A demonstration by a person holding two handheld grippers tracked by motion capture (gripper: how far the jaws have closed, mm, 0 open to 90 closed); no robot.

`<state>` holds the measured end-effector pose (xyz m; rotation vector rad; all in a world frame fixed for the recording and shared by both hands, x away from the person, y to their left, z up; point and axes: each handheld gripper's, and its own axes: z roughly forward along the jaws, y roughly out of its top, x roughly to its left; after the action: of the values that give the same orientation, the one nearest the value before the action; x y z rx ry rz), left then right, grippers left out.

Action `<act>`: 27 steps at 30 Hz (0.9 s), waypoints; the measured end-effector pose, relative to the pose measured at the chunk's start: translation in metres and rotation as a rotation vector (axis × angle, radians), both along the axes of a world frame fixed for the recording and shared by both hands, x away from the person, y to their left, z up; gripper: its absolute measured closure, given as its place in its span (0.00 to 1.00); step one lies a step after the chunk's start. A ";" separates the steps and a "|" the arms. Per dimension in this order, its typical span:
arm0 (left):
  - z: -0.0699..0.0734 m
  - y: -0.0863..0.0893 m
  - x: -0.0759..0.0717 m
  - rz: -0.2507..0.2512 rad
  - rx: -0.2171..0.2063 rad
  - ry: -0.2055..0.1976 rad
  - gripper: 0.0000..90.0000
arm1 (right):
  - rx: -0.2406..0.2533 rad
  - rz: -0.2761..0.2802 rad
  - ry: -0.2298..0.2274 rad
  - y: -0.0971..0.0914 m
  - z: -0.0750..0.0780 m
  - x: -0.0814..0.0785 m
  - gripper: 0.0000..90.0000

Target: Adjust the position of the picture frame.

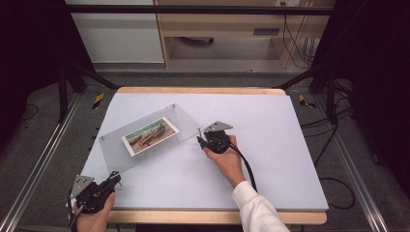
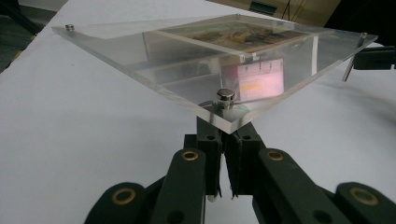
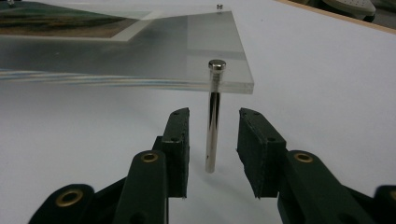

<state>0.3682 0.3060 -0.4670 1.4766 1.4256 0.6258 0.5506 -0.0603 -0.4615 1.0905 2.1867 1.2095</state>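
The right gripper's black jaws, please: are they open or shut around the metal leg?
Open. The right gripper has a visible gap either side of the metal leg under the clear acrylic frame.

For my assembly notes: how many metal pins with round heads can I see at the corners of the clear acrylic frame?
4, one at each corner of the frame: far, left, near, over the left gripper, and right, between the right gripper's open jaws.

Setting: a lab or test workspace. A worktable (image 1: 300, 159) with a pale cover and a wooden rim stands inside a black metal frame (image 1: 193, 9). Aluminium rails (image 1: 38, 159) run along the grey carpeted floor to left and right. Far side: a wooden desk (image 1: 217, 24), with loose cables (image 1: 297, 43) hanging at its right.
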 end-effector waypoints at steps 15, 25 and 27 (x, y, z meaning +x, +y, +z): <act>0.004 0.000 -0.001 -0.004 -0.004 -0.030 0.93 | 0.124 0.013 -0.038 0.007 -0.001 0.017 0.88; 0.005 -0.001 -0.002 -0.002 0.021 -0.038 0.93 | 0.108 0.023 -0.064 0.006 0.002 0.018 0.94; 0.005 -0.001 -0.002 -0.001 0.027 -0.040 0.93 | 0.109 0.019 -0.057 0.007 0.003 0.018 0.94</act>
<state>0.3665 0.3049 -0.4616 1.4772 1.3903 0.6727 0.5683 -0.0537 -0.4589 1.0659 2.1145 1.3655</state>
